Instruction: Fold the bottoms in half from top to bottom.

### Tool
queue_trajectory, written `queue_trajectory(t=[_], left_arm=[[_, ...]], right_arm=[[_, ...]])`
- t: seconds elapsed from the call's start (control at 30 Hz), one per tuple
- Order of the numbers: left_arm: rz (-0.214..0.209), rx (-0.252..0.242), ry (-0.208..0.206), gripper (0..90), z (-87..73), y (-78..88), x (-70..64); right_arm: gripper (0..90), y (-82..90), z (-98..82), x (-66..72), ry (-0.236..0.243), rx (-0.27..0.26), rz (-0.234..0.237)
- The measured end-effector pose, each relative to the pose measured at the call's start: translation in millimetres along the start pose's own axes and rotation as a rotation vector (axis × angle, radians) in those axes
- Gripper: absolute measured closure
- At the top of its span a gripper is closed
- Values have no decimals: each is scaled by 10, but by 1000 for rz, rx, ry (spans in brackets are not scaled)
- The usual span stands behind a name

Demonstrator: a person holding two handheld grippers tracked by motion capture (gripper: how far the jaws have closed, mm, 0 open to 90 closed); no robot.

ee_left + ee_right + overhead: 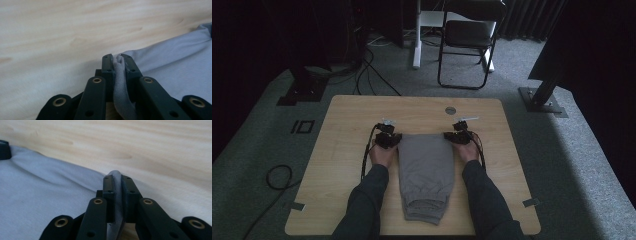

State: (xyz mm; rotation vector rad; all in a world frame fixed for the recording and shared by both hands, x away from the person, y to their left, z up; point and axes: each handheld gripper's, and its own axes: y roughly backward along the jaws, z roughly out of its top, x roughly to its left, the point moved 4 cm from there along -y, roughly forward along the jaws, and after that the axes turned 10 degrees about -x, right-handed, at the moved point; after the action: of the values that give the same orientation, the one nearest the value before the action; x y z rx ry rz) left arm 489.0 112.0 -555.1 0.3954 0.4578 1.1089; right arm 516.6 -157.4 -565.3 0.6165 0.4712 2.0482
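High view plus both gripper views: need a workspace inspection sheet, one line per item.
Surface: light wooden table, a round grommet near its far edge.
Job's things: grey sweatpants, folded lengthwise, lying flat, cuffs toward the person.
Clutter: nothing seen on the table.
Grippers: left gripper pinches the pants' far left corner; right gripper pinches the far right corner; fabric is bunched between both pairs of jaws.
Cables: a black cable trails from the left gripper; more cables on the floor.
Surroundings: grey carpet, folding chair, dark stand bases.
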Motion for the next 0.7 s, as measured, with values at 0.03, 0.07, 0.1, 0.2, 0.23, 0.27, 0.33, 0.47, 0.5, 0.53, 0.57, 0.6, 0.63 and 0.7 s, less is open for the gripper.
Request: queue_trajectory(t=[0.03, 0.07, 0.1, 0.2, 0.23, 0.27, 0.33, 0.47, 0.5, 0.53, 0.57, 0.6, 0.63, 0.7], left_arm=[[-2, -14, 5, 838, 32, 28, 4], [-7, -35, 20, 839, 65, 53, 6], [-9, -50, 21, 839, 97, 83, 7], [-25, -84, 15, 838, 174, 178, -11], [-34, -93, 15, 837, 195, 213, -21], [-44, -104, 11, 836, 213, 254, -26], [-63, -127, 11, 835, 240, 332, -46], [-103, -171, -19, 835, 229, 552, -156], [-112, -184, -19, 836, 206, 621, -185], [-120, -197, -21, 836, 180, 694, -211], [-126, -211, -25, 836, 149, 773, -234], [-138, -227, -18, 836, 108, 852, -261], [-148, -232, -26, 836, 58, 926, -289], [-152, -240, -44, 836, -68, 1065, -351]], right_arm=[[837, 20, 26, -2, -3, -16, 2], [837, 44, 57, -4, -6, -31, 5], [837, 71, 91, -3, -11, -50, 9], [837, 183, 196, 24, -17, -99, 43], [836, 227, 217, 38, -9, -105, 50], [835, 274, 229, 58, 2, -110, 60], [834, 382, 229, 104, 22, -127, 80], [835, 607, 169, 178, 50, -160, 112], [835, 674, 142, 202, 47, -170, 124], [835, 744, 112, 225, 48, -181, 135], [835, 819, 75, 253, 40, -195, 149], [835, 886, 29, 284, 35, -199, 167], [835, 952, -25, 323, 47, -197, 170], [835, 1082, -143, 398, 57, -202, 186]])
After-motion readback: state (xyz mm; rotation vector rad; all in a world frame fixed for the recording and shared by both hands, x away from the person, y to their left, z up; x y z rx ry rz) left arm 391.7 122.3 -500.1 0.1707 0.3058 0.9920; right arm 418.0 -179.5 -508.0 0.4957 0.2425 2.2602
